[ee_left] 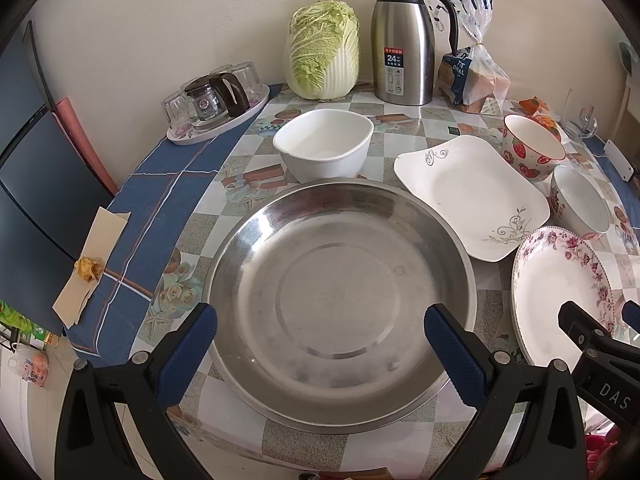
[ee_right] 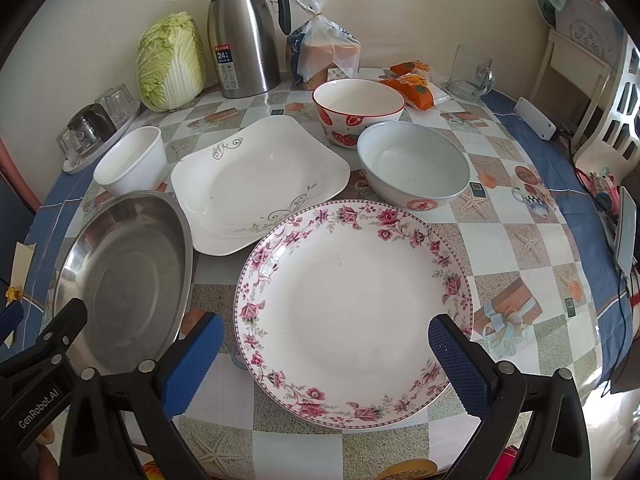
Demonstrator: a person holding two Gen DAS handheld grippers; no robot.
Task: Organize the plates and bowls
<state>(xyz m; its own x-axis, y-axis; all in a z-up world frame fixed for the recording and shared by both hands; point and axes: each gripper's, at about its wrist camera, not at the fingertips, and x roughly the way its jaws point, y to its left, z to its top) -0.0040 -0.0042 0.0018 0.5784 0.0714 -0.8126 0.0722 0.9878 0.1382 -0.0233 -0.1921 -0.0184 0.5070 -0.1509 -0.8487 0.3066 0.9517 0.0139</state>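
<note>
Both grippers hover spread wide, holding nothing: the left gripper (ee_left: 320,344) over the round stainless-steel basin (ee_left: 340,304), the right gripper (ee_right: 324,354) over the pink-flowered round plate (ee_right: 352,304) (likely stacking starts here), near the table's front edge.

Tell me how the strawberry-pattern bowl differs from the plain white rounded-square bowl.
The strawberry-pattern bowl is round with a red rim and red berries; the plain white rounded-square bowl has no decoration. The strawberry bowl sits beside another bowl at the back right; the white one stands behind the steel basin. Both are upright and empty.
</note>
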